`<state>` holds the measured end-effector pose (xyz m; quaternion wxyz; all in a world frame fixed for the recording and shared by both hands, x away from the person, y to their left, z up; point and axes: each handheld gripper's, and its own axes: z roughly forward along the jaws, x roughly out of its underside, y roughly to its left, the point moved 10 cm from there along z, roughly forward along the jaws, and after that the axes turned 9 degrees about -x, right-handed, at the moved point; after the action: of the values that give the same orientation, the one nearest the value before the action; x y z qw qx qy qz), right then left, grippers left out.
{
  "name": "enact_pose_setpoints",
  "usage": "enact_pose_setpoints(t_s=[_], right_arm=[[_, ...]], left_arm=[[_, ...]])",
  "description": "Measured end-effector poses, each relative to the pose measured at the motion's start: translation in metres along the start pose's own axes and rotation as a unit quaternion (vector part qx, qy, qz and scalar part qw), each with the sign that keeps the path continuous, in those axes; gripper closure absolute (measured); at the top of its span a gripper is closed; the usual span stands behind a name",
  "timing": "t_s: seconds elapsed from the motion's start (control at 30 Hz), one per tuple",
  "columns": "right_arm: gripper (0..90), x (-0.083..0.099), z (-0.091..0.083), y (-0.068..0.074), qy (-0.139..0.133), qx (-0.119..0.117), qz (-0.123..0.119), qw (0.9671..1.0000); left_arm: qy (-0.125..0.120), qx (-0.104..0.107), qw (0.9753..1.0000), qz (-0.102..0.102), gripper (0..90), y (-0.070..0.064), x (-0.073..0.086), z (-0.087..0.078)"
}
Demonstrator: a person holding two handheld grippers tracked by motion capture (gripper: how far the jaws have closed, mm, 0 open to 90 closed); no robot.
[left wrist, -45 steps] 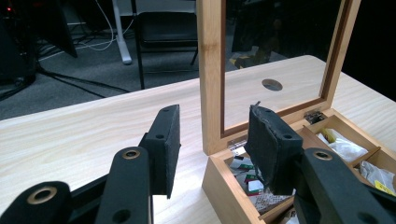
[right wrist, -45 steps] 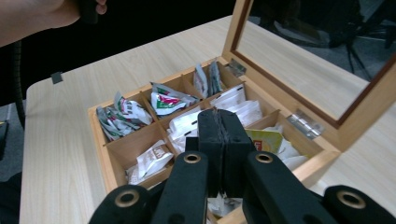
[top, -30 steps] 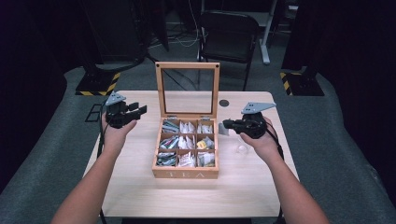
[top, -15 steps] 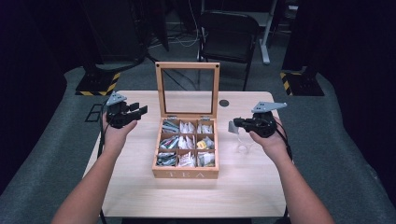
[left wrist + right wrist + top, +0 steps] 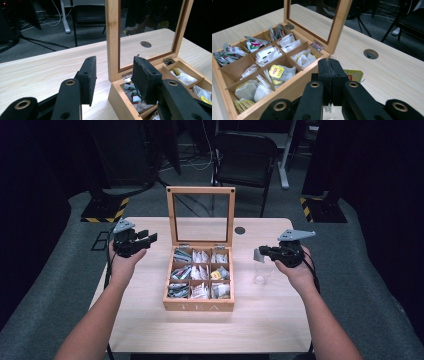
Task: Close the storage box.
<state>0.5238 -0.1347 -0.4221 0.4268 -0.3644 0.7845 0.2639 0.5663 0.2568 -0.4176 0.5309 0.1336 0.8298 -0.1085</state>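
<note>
Since a second ago, the right claw [image 5: 261, 252] has drawn away from the tea box [image 5: 199, 306] toward the counter's [image 5: 150, 330] right side. That wooden box sits mid-counter, its glass lid [image 5: 200, 217] upright. A clear cup [image 5: 262, 274] stands just below the right claw, whose jaws are pressed together on a tea bag [image 5: 353, 74]. Left of the box, the left claw [image 5: 148, 238] hovers with jaws wide, holding nothing.

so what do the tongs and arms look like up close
Both tongs, left and right, are black, each topped by a grey three-cornered plate. Flat rectangular black pads line the jaws, with round metal-ringed holes along the jaw arms. Black cables trail from each. Forearms are bare, no sleeves.
</note>
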Motion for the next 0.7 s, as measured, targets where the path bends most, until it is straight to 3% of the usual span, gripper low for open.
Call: enact_pose_setpoints(t_s=[0.37,0.7], right_arm=[[89.1,0.013,0.002,-0.010,0.011,0.015,0.006,0.9998],[89.1,0.031,0.005,-0.010,0.024,0.017,0.012,0.9995]], left_arm=[[0.001,0.001,1.0000,-0.001,54.5,0.000,0.000,0.001],[0.003,0.000,1.0000,0.002,54.5,-0.001,0.001,0.001]])
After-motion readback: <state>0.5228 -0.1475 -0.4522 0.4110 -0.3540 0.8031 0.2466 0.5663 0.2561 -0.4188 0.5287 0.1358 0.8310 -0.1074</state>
